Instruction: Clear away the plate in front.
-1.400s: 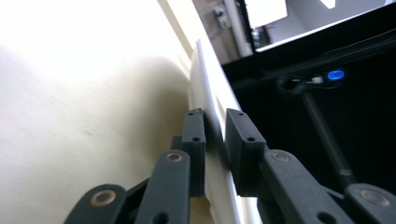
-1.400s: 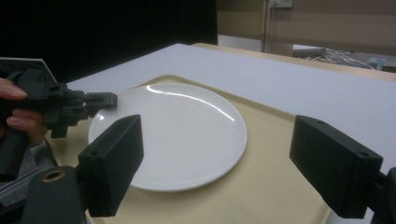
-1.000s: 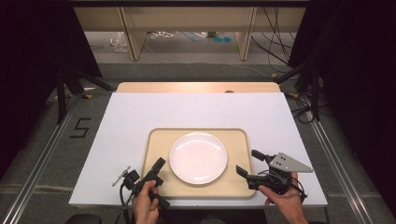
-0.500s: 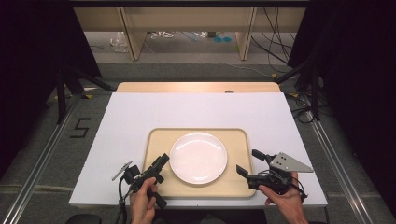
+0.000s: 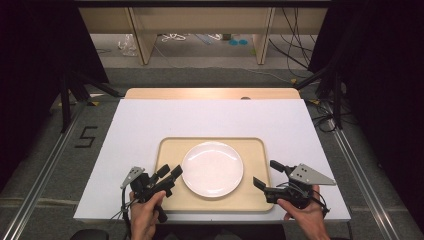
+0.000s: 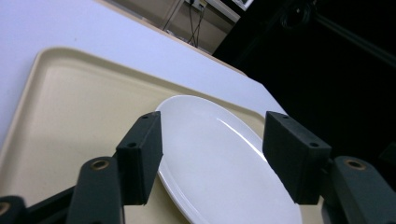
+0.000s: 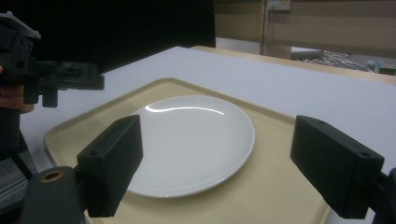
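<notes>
A round white plate (image 5: 212, 168) lies in the middle of a beige tray (image 5: 170, 150) on the white table. My left gripper (image 5: 170, 171) hovers over the tray's front left corner and points at the plate's left rim. Its jaws have just been opening and stand open with nothing pressed between them. In the left gripper view the plate (image 6: 219, 154) and tray (image 6: 70, 102) lie beyond the open gripper (image 6: 212, 135). My right gripper (image 5: 266, 173) is open at the tray's front right corner. In the right gripper view the gripper (image 7: 215, 154) frames the plate (image 7: 196, 135) on the tray (image 7: 275, 140), with the left gripper (image 7: 70, 77) beyond it.
The white tabletop (image 5: 210, 117) stretches bare beyond the tray to a wooden strip (image 5: 210, 93) at its far edge. Metal rails run along both sides on the floor, with a "5" mark (image 5: 86, 136) at the left. Cables (image 5: 325, 120) lie past the right edge.
The left gripper has lifted a little off the tray's front left corner and its jaws have spread apart. The right gripper has kept still.
</notes>
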The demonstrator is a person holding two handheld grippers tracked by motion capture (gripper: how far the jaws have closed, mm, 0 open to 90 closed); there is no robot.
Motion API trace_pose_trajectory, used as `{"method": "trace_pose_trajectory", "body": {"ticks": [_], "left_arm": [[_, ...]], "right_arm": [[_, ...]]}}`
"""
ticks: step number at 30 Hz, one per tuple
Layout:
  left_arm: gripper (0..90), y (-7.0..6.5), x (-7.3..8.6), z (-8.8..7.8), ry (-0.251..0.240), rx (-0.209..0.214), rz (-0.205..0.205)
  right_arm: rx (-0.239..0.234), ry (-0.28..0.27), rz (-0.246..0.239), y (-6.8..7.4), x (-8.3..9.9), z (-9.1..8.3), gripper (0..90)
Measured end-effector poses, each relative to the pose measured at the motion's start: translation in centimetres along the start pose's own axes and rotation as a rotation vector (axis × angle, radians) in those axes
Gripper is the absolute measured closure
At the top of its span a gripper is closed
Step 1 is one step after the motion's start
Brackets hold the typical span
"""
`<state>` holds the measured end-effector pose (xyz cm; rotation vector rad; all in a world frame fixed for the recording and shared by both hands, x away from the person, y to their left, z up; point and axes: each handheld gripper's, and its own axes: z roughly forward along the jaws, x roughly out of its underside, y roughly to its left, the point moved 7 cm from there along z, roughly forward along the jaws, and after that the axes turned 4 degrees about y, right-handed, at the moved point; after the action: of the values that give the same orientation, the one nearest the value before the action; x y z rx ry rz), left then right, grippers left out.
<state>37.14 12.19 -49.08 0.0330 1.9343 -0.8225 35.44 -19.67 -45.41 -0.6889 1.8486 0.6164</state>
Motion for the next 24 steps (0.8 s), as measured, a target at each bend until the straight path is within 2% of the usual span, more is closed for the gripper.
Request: {"method": "trace_pose_trajectory", "body": {"ticks": [4, 6, 8, 9, 11, 14, 16, 17, 18, 20, 22, 24], "left_arm": [[29.0, -0.1, -0.6, -0.5, -0.030, 0.028, 0.091], [26.6, -0.1, -0.9, -0.9, -0.038, 0.022, 0.174], [24.9, 0.0, -1.3, -1.4, -0.051, 0.030, 0.216], [23.0, 0.0, -1.5, -1.7, -0.064, 0.038, 0.226], [21.6, 0.2, -1.9, -2.2, -0.079, 0.052, 0.240], [20.7, 0.5, -2.2, -2.8, -0.095, 0.064, 0.259], [18.2, 0.6, -2.3, -3.1, -0.108, 0.062, 0.272], [17.3, 0.7, -2.3, -3.2, -0.105, 0.052, 0.284], [16.2, 0.8, -2.4, -3.3, -0.104, 0.041, 0.295], [15.5, 1.1, -2.4, -3.5, -0.107, 0.023, 0.308], [15.5, 1.4, -2.5, -3.7, -0.106, 0.013, 0.314], [15.5, 1.7, -2.5, -3.9, -0.103, -0.011, 0.319]], "right_arm": [[0.002, 0.006, 0.001, 0.0, 0.0, -0.1, 17.7], [0.009, 0.006, 0.003, 0.0, 0.0, -0.1, 17.6], [0.003, -0.001, 0.000, 0.0, 0.0, -0.2, 17.5], [0.001, -0.015, -0.002, 0.0, -0.1, -0.1, 17.4], [0.016, 0.004, 0.016, 0.1, 0.0, -0.4, 16.8], [0.007, -0.007, 0.009, 0.2, -0.1, -0.4, 16.3], [0.023, -0.002, 0.010, 0.2, 0.0, -0.6, 15.8], [0.008, -0.011, 0.015, 0.4, 0.0, -0.6, 15.7], [0.037, -0.015, 0.002, 0.2, 0.0, -0.7, 15.6], [0.042, -0.004, -0.004, 0.4, 0.0, -0.8, 15.6], [0.032, -0.023, -0.004, 0.6, 0.0, -0.9, 15.5], [0.036, -0.007, -0.009, 0.6, 0.1, -1.1, 15.5]]}}
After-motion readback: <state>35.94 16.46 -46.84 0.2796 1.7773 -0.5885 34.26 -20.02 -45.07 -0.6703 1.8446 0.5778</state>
